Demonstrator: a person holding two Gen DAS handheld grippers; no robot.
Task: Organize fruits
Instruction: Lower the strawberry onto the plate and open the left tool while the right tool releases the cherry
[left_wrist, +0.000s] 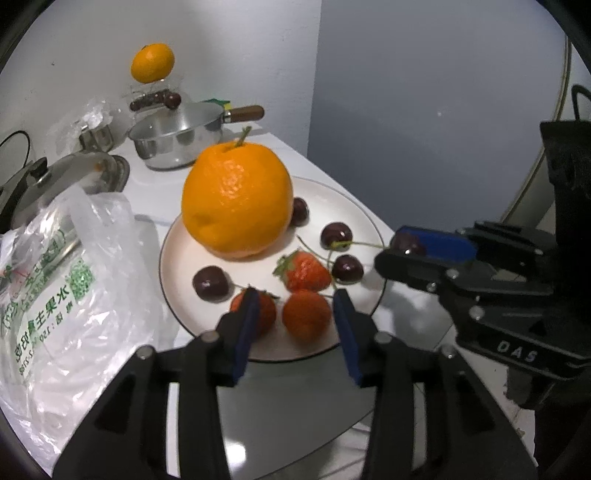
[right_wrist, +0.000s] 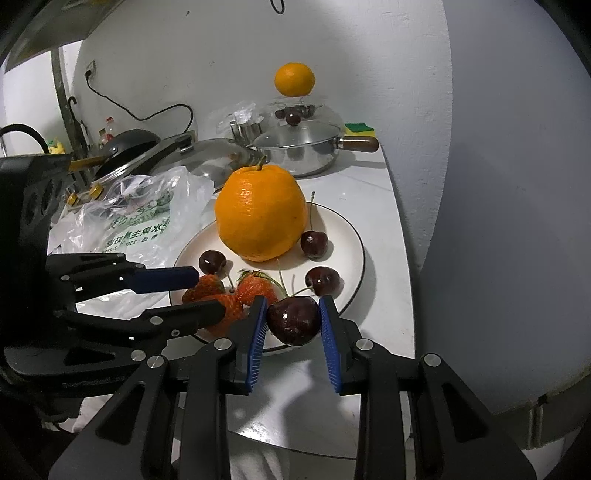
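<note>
Right wrist view shows the right gripper (right_wrist: 292, 320) clamped on a dark cherry (right_wrist: 293, 320), its blue pads pressing both sides of the fruit just above the near rim of the white plate (right_wrist: 354, 236). The grip sits at the cherry's widest part, probably so the round, slick skin cannot squirt out.

On the plate, the big orange (right_wrist: 261, 214) stands at the centre back, with loose cherries around it and the strawberries (right_wrist: 255, 290) gathered at the front (like seems to be kept with like). The held cherry looks bound for the cherry side, though that is a judgement.

The left gripper (left_wrist: 295, 321) hangs over the near strawberries with its jaws apart: one strawberry (left_wrist: 306, 319) lies between the pads without being pressed, and another sits behind the left pad. It looks freshly set down there.

A printed plastic bag (left_wrist: 66, 288) lies just beside the plate, likely where the fruit came from.
</note>
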